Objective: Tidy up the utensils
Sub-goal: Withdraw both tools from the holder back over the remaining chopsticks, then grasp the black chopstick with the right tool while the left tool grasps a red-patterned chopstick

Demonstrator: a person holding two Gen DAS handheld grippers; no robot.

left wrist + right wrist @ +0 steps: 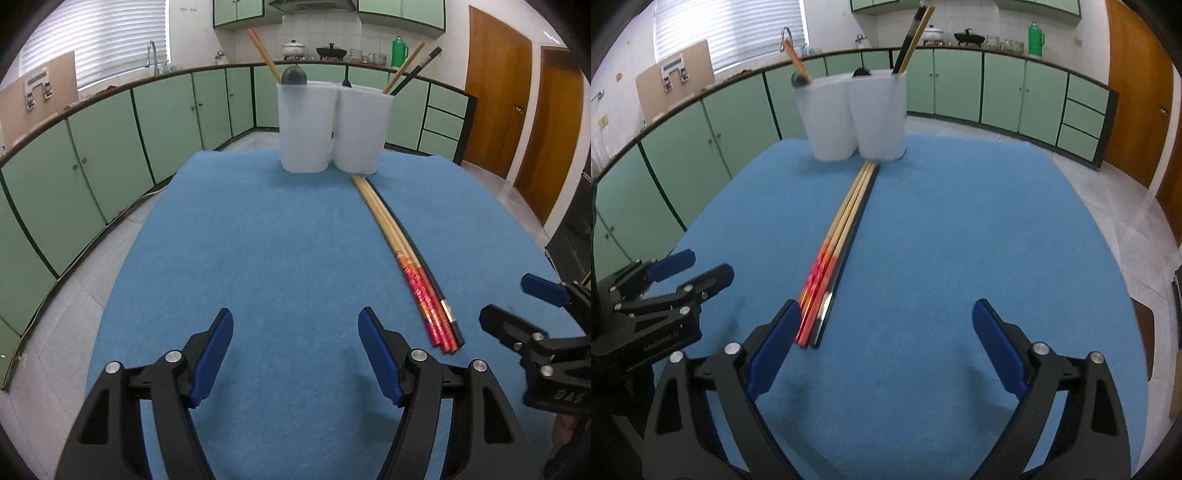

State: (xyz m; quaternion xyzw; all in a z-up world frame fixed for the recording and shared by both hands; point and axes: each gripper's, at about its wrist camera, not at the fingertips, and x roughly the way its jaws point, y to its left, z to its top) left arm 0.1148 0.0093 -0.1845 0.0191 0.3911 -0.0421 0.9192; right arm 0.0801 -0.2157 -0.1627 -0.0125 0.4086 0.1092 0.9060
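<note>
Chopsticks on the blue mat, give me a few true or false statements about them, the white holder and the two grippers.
1. The chopsticks lie bundled on the blue mat. True.
2. The right gripper is shut on them. False: open, holding nothing.
3. The white holder already has utensils standing in it. True.
4. The left gripper holds a spoon. False: open and empty.
5. The holder lies tipped over. False: it stands upright.

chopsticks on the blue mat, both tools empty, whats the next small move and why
Probably slide the right tool toward the left tool's side, so the near ends of the loose chopsticks sit between its open jaws. They lie bundled on the mat, just inside its left pad, pointing at the white holder where others already stand.
</note>
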